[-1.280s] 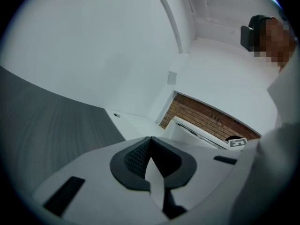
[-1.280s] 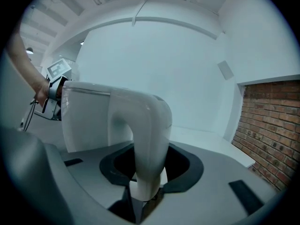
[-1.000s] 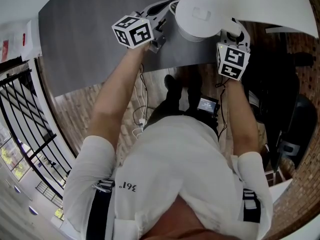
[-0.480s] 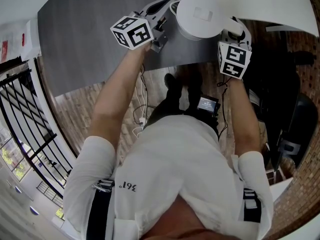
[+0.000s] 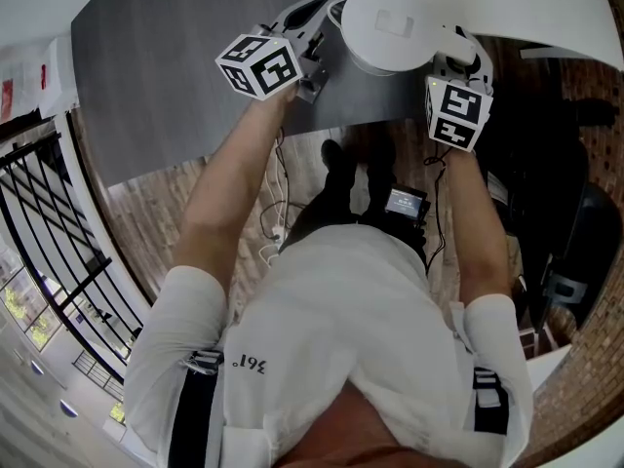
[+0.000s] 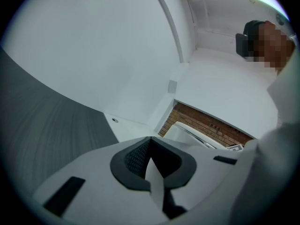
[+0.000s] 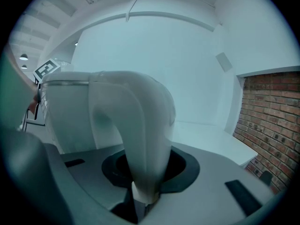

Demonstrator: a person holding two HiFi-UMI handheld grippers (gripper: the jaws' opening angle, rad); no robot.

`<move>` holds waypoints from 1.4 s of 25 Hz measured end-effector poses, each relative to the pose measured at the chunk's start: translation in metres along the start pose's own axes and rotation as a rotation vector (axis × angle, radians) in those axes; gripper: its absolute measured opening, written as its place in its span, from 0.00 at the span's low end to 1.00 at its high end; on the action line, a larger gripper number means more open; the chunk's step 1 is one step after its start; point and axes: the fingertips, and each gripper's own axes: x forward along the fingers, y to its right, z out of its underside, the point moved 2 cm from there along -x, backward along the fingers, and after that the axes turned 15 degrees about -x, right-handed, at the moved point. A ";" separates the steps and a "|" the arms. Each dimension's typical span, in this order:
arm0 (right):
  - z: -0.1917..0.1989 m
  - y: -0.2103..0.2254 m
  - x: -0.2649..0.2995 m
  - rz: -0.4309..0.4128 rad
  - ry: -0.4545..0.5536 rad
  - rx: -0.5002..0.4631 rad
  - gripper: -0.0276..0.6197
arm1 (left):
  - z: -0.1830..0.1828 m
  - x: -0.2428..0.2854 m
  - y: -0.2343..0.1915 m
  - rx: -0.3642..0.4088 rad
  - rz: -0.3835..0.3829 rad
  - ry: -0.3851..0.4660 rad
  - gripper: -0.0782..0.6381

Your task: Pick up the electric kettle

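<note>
A white electric kettle (image 5: 390,27) stands on the dark grey table (image 5: 175,57) near its front edge, seen from above in the head view. My right gripper (image 5: 458,58) is at the kettle's right side. In the right gripper view the curved white handle (image 7: 140,125) runs down between the jaws, and my right gripper (image 7: 145,191) is shut on it, with the kettle body (image 7: 70,111) to the left. My left gripper (image 5: 317,19) sits just left of the kettle. In the left gripper view, the left gripper (image 6: 151,161) has its dark pads together with nothing held.
A large white sheet (image 5: 526,8) lies over the table's far right corner. The table's front edge runs just below both grippers, with brick-patterned floor beyond. A black chair (image 5: 575,242) stands at the right. A small screen device (image 5: 405,203) hangs at the person's waist.
The left gripper's marker cube has tilted slightly. The kettle and the right gripper stay where they were.
</note>
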 end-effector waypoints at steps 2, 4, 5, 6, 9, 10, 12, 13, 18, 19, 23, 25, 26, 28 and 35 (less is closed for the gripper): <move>0.002 0.001 0.001 0.000 -0.011 0.002 0.18 | -0.001 0.000 0.002 0.001 0.000 0.003 0.11; 0.003 0.002 0.001 -0.005 -0.017 -0.004 0.18 | -0.004 0.000 0.004 -0.001 0.001 0.014 0.11; 0.001 0.001 0.000 -0.009 -0.014 -0.006 0.18 | -0.006 -0.001 0.005 -0.006 0.005 0.026 0.11; -0.001 0.001 -0.001 -0.013 -0.008 -0.005 0.18 | -0.008 -0.001 0.007 -0.013 0.011 0.039 0.11; -0.007 0.000 -0.002 -0.031 0.005 0.000 0.18 | -0.017 -0.003 0.013 -0.038 0.028 0.078 0.11; -0.010 -0.001 -0.002 -0.038 0.007 0.005 0.18 | -0.020 -0.004 0.014 -0.043 0.030 0.092 0.11; -0.013 -0.002 -0.002 -0.049 0.003 0.022 0.18 | -0.026 -0.006 0.016 -0.046 0.024 0.119 0.11; -0.014 -0.002 -0.002 -0.052 -0.003 0.031 0.18 | -0.028 -0.007 0.018 -0.043 0.017 0.130 0.11; -0.024 -0.001 -0.002 -0.061 -0.022 0.046 0.18 | -0.039 -0.013 0.021 -0.051 -0.010 0.185 0.11; -0.027 0.000 -0.002 -0.061 -0.022 0.043 0.18 | -0.041 -0.014 0.021 -0.054 -0.010 0.193 0.11; -0.035 0.004 -0.005 -0.062 -0.025 0.032 0.18 | -0.047 -0.015 0.027 -0.054 -0.003 0.208 0.11; -0.038 0.006 -0.006 -0.059 -0.025 0.026 0.18 | -0.048 -0.016 0.029 -0.054 0.000 0.212 0.11; -0.039 0.007 -0.007 -0.056 -0.025 0.024 0.18 | -0.048 -0.015 0.030 -0.052 -0.001 0.212 0.11; -0.042 0.010 -0.008 -0.048 -0.023 0.017 0.18 | -0.049 -0.015 0.032 -0.049 -0.001 0.212 0.11; -0.052 0.018 -0.013 -0.028 -0.014 0.000 0.18 | -0.053 -0.016 0.040 -0.048 0.000 0.226 0.11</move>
